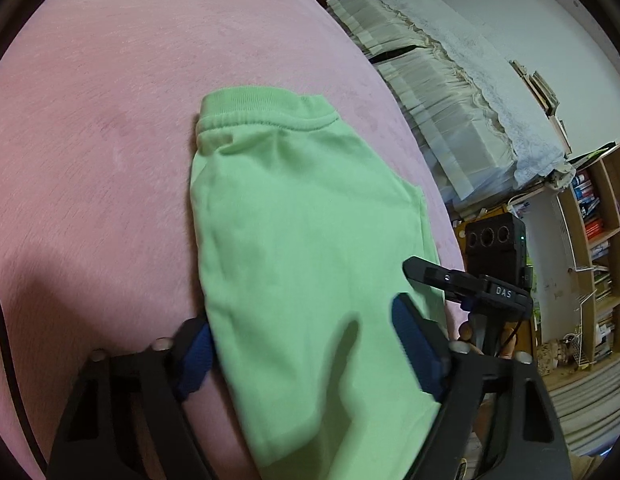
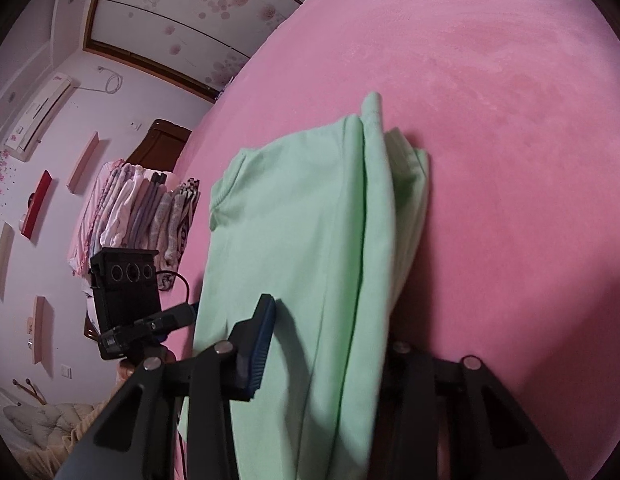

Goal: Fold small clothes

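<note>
Green shorts lie half-folded on the pink bedspread, waistband toward the top of the frame, hem at the bottom under your tools. Your left gripper straddles the hem, jaws apart, pads not yet pressing. Your right gripper has one blue pad on the cloth; its other finger is hidden, so grip is unclear. Pinch every layer evenly before lifting.

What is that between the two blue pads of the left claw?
The green garment, lying on the pink bedspread, runs between the left gripper pads in the left wrist view.
</note>
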Demonstrator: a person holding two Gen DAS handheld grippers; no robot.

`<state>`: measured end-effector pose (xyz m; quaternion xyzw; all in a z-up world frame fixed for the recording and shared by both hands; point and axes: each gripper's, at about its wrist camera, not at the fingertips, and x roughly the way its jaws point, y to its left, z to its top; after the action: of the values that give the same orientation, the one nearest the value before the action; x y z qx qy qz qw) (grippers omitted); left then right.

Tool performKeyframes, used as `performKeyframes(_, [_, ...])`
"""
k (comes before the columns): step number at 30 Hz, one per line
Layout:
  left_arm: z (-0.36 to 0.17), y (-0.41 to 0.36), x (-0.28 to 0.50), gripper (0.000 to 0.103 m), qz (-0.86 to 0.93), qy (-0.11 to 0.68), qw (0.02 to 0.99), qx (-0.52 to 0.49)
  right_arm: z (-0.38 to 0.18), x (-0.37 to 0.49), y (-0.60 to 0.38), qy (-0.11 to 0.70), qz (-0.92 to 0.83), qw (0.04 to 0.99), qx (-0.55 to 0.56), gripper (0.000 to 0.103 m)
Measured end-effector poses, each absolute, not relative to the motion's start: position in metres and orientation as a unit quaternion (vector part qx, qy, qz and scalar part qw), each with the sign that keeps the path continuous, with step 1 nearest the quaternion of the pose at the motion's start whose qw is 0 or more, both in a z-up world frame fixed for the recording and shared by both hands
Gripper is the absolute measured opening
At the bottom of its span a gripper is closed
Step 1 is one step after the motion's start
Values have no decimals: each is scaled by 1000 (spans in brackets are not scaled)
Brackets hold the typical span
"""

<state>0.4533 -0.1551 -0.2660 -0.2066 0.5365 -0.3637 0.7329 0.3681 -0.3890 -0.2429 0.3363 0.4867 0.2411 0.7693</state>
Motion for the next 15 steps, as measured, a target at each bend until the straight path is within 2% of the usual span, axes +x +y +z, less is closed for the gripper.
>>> performKeyframes(1, [-268,-155,456,56,-361,537,734,-209,-243,372,-390,486,243,769,337,31])
performKeyframes(2, [-271,-154,458,37,-357,539,733,-213,-244,373,-390,484,243,769,339,26])
performKeyframes(3, [-276,-153,461,23,-350,543,732,-219,-245,373,-392,482,244,769,340,23])
performKeyframes(5, [-280,-150,464,19,-347,544,728,-232,-245,372,-393,478,245,771,342,17])
performKeyframes(8, [-275,-154,458,12,-350,535,738,-215,-243,367,-396,469,244,776,344,14])
performKeyframes(11, [-268,-161,456,9,-342,527,752,-199,-240,364,-397,461,234,788,334,10])
performKeyframes(15, [-251,-173,440,7,-300,498,806,-113,-229,360,-388,449,216,808,313,9])
